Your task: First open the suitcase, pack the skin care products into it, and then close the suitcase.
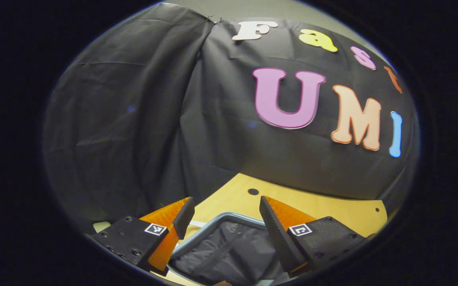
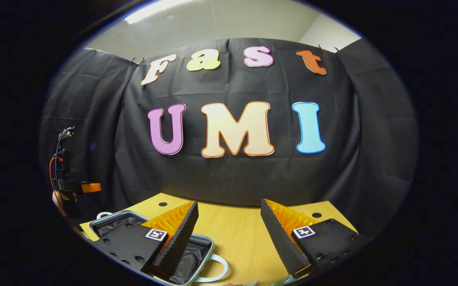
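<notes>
Left gripper (image 1: pixel 226 214) spread wide, nothing between the fingers; open suitcase (image 1: pixel 229 246) directly below and just ahead, its grey rim curving between the two fingertips and its dark lining with a strap running across visible in the gap; right gripper (image 2: pixel 229 216) likewise spread apart and holding nothing, raised over bare wooden table (image 2: pixel 237 234); in the right gripper view, suitcase (image 2: pixel 111 222) off to the lower left, lying open on the tabletop, partly covered by that gripper's left finger, a pale loop handle (image 2: pixel 217 268) sticking out from its near corner toward the middle; other gripper (image 2: pixel 68 186) seen farther off at the left edge above the case, with cables rising from it and a bit of a hand beneath, its jaw state not readable from here; skin care products hard to make out in either view, only small unclear slivers at the very bottom edges; near part of the case cut off by the lower edge in both views; far table edge meeting the black cloth wall (image 2: pixel 233 174), two small round holes in the tabletop near that edge; wide free stretch of wood between and beyond the right gripper's fingers, out to the table's right corner.
</notes>
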`<state>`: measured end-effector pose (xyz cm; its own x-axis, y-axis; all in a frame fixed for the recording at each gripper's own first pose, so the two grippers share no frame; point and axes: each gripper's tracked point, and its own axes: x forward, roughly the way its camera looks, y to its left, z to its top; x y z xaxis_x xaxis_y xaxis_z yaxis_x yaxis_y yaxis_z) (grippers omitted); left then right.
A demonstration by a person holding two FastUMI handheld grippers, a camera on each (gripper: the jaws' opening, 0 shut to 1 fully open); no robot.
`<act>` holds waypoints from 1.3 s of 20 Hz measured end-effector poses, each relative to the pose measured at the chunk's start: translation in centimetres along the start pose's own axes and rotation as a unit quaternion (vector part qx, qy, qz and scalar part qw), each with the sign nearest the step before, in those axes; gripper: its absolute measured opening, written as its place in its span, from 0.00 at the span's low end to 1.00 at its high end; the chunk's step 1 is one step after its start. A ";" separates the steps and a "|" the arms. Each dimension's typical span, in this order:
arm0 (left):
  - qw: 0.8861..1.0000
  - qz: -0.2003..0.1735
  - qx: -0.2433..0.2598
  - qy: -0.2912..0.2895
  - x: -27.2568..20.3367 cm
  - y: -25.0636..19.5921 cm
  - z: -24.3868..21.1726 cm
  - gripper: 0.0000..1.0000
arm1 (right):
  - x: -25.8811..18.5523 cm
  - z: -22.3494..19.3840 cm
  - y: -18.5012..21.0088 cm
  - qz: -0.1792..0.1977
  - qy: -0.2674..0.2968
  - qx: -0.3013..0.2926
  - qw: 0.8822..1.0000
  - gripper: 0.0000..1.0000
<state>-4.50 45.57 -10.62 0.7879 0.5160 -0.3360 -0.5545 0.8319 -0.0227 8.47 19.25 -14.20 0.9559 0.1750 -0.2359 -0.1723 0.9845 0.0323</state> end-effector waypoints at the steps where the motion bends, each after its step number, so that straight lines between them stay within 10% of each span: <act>1: 1.000 -0.005 0.002 -0.006 -0.6 -1.2 -0.1 0.95 | -0.4 0.4 -0.5 0.002 -0.007 -0.003 1.000 0.96; 26: 0.953 -0.279 0.103 0.065 -15.5 -34.9 -15.6 0.95 | -10.0 -1.8 -17.9 -0.056 0.003 -0.032 0.998 0.98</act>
<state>-1.57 5.36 -19.26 0.8972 -0.0364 -0.4401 0.0150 0.9985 -0.0520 1.57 -0.17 -14.19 0.9687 0.0639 -0.2399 -0.0798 0.9952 -0.0573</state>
